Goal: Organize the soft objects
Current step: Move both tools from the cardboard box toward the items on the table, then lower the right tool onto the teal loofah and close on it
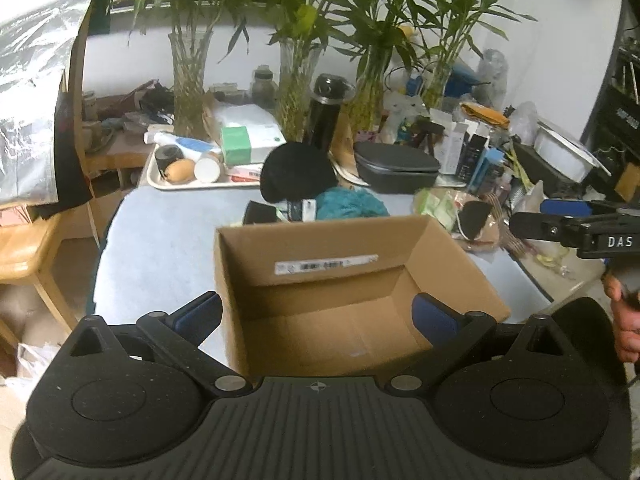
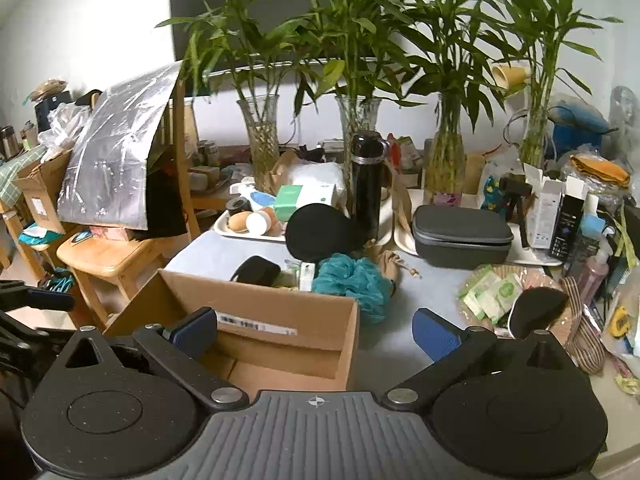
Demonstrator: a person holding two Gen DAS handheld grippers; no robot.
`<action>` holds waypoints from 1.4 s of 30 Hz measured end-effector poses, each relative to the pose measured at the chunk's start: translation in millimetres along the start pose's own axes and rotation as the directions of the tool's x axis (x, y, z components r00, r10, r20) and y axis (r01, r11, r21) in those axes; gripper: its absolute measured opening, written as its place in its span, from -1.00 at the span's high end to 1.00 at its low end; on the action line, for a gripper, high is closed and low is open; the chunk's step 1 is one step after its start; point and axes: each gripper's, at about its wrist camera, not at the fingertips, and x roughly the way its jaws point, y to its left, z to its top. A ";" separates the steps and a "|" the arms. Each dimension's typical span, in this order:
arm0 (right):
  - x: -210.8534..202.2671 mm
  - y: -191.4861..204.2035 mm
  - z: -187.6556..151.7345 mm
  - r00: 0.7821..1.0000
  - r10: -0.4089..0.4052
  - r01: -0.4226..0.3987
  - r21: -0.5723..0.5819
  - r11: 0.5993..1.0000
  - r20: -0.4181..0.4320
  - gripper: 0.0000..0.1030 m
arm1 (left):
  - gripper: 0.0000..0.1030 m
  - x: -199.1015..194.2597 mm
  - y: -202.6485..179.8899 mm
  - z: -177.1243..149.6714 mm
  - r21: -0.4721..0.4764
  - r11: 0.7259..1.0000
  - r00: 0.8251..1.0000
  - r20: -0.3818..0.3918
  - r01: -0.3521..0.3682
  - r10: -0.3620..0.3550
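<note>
An empty brown cardboard box (image 1: 328, 256) (image 2: 280, 312) stands open on the grey-blue table. My left gripper (image 1: 318, 316) hangs open over the box's near side, one finger outside its left wall and one inside. My right gripper (image 2: 316, 330) is open and empty above the box's right corner. Behind the box lie a teal bath pouf (image 1: 350, 204) (image 2: 354, 276), a round black soft pad (image 1: 298, 172) (image 2: 318, 232) and a small black pouch (image 2: 256, 270). To the right sit green wipe packets (image 2: 490, 292) and a black pad (image 2: 536, 310).
A grey hard case (image 2: 462, 236), a black flask (image 2: 366, 184), a white tray (image 1: 160, 182) and several glass vases with bamboo (image 2: 262, 140) crowd the table's back. Wooden chairs (image 2: 108, 256) stand left. Boxes and bottles (image 2: 568, 216) fill the right edge. A hand (image 1: 624, 316) holds the other gripper.
</note>
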 end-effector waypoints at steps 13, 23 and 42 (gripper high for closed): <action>68.7 -33.6 5.3 0.999 0.009 -0.008 0.035 0.999 -0.051 -1.00 | -1.00 34.4 48.5 26.4 -0.016 1.000 0.998 0.057 0.023 -0.022; 118.7 -56.4 4.7 0.998 0.029 -0.026 0.067 0.997 -0.049 -1.00 | -1.00 79.0 76.5 42.2 -0.066 0.998 0.996 0.084 0.002 0.004; 219.0 -110.1 8.7 0.985 0.091 -0.059 0.208 0.976 -0.145 -0.98 | -1.00 128.3 126.4 45.1 -0.129 0.978 0.960 0.209 -0.164 0.189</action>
